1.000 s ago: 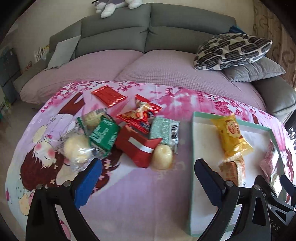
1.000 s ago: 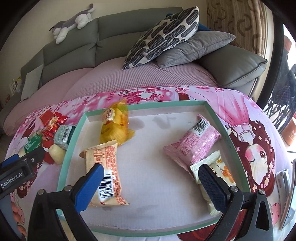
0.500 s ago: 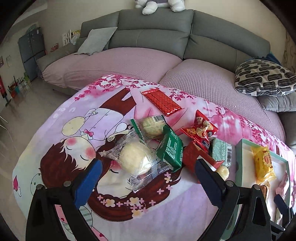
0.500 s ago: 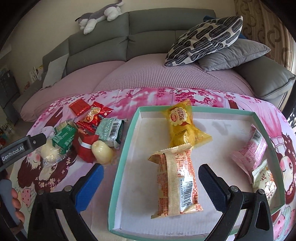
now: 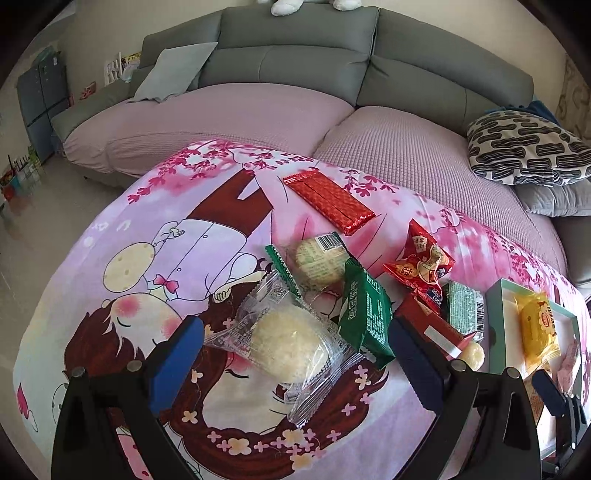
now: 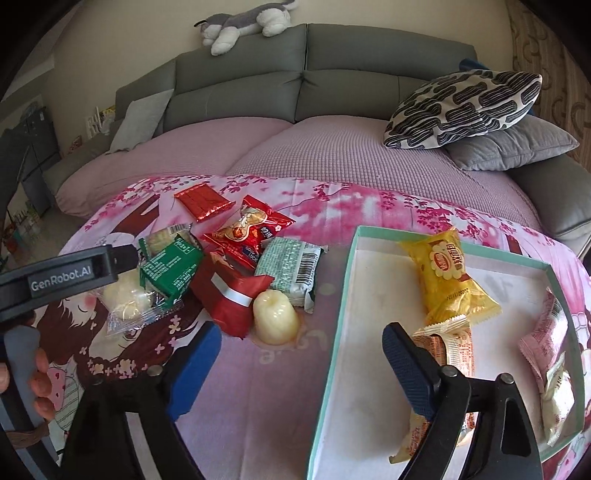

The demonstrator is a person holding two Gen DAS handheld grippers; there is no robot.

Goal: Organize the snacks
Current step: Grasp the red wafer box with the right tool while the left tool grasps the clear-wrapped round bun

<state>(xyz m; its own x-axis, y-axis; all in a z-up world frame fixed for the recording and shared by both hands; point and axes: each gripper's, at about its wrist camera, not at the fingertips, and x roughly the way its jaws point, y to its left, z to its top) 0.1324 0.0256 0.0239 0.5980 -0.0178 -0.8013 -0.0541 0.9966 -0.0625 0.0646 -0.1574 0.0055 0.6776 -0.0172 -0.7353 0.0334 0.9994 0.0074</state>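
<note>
A pile of snacks lies on a pink cartoon blanket (image 5: 110, 229). My left gripper (image 5: 295, 350) is open, its fingers on either side of a clear-wrapped pale bun (image 5: 288, 343). Next to it lie a green packet (image 5: 365, 310), a red box (image 5: 428, 325) and a flat red packet (image 5: 328, 199). My right gripper (image 6: 299, 354) is open and empty over the left rim of a teal-edged white tray (image 6: 340, 295). The tray holds a yellow packet (image 6: 450, 273), an orange packet (image 6: 454, 350) and pink packets (image 6: 546, 339). A bare pale jelly (image 6: 275, 314) sits beside the tray.
A grey sofa with a pink cover (image 5: 229, 110) lies behind the blanket. A patterned cushion (image 6: 465, 107) and a grey cushion (image 6: 509, 147) sit at the right. A plush toy (image 6: 247, 22) rests on the sofa back. The floor (image 5: 26, 229) is at the left.
My left gripper has swung left from the tray's edge to the clear-wrapped bun. My right gripper has moved left from the tray's middle to its left rim.
</note>
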